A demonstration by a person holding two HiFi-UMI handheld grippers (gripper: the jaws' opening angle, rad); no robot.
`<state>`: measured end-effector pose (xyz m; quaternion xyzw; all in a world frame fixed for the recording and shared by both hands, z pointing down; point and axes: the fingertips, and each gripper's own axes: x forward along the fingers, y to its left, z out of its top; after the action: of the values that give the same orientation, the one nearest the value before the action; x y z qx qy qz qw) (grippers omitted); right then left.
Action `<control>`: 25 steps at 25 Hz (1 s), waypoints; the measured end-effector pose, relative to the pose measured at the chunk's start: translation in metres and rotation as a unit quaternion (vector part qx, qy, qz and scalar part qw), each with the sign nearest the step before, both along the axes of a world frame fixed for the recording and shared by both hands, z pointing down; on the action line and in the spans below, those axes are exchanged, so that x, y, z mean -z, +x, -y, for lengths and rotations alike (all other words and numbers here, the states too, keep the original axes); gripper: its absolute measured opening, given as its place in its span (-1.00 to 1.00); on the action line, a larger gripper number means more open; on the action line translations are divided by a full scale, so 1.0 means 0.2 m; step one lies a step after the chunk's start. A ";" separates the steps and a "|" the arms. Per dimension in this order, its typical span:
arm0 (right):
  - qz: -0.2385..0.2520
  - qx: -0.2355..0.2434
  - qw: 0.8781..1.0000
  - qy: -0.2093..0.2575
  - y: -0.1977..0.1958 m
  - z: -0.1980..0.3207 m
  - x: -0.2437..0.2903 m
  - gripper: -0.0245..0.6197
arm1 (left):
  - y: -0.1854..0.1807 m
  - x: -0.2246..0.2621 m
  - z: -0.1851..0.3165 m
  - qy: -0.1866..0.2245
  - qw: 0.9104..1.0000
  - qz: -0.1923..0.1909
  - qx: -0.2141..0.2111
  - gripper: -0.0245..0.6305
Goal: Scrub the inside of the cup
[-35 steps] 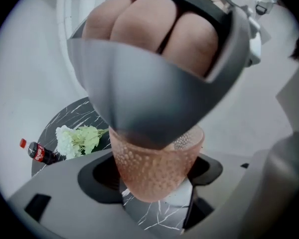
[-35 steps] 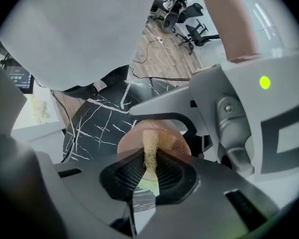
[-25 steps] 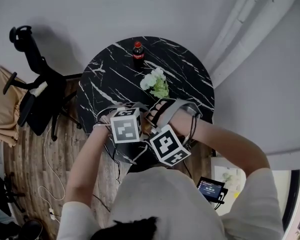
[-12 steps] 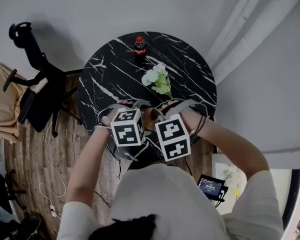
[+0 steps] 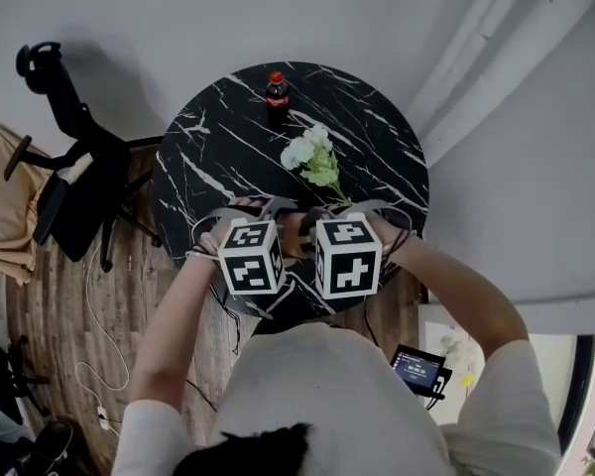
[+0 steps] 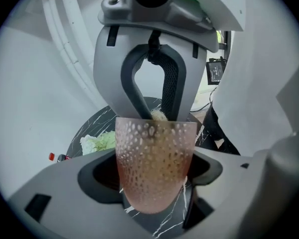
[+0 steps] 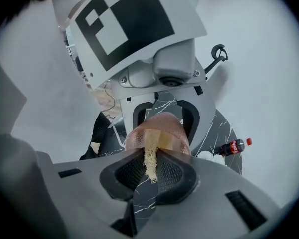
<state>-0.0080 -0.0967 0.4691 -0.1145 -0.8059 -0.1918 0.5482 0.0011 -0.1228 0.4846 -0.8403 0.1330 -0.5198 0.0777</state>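
A round black marble-patterned table (image 5: 218,152) stands on a wooden plank floor (image 5: 55,310) against a plain white wall (image 5: 178,13). Left of it is a black office chair (image 5: 79,186), with beige cloth (image 5: 5,211) beyond at the frame's edge. Thin cables (image 5: 91,315) trail over the planks.

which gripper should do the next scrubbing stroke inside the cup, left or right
Right. The right gripper is shut on the scrubber strip, whose far end already sits in the mouth of the cup. The left gripper is clamped on the cup, so it likely should just steady it.
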 end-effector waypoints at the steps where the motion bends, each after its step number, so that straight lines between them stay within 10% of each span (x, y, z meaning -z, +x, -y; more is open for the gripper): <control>1: 0.002 -0.007 1.000 -0.010 0.00 0.00 0.00 -0.74 | -0.01 0.00 0.00 0.004 1.000 0.002 -0.001 0.21; 9: 0.034 -0.111 0.979 -0.168 -0.07 -0.02 0.00 -0.75 | -0.05 -0.01 0.01 0.022 1.000 0.013 -0.004 0.21; 25: 0.049 -0.196 0.945 -0.258 -0.16 -0.04 -0.02 -0.74 | -0.13 -0.06 -0.01 0.035 0.999 0.032 -0.025 0.21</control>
<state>-0.0391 -0.0885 0.4735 -0.0821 -0.8600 0.1291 0.4868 -0.0240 -0.1211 0.4974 -0.8232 0.1269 -0.5393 0.1241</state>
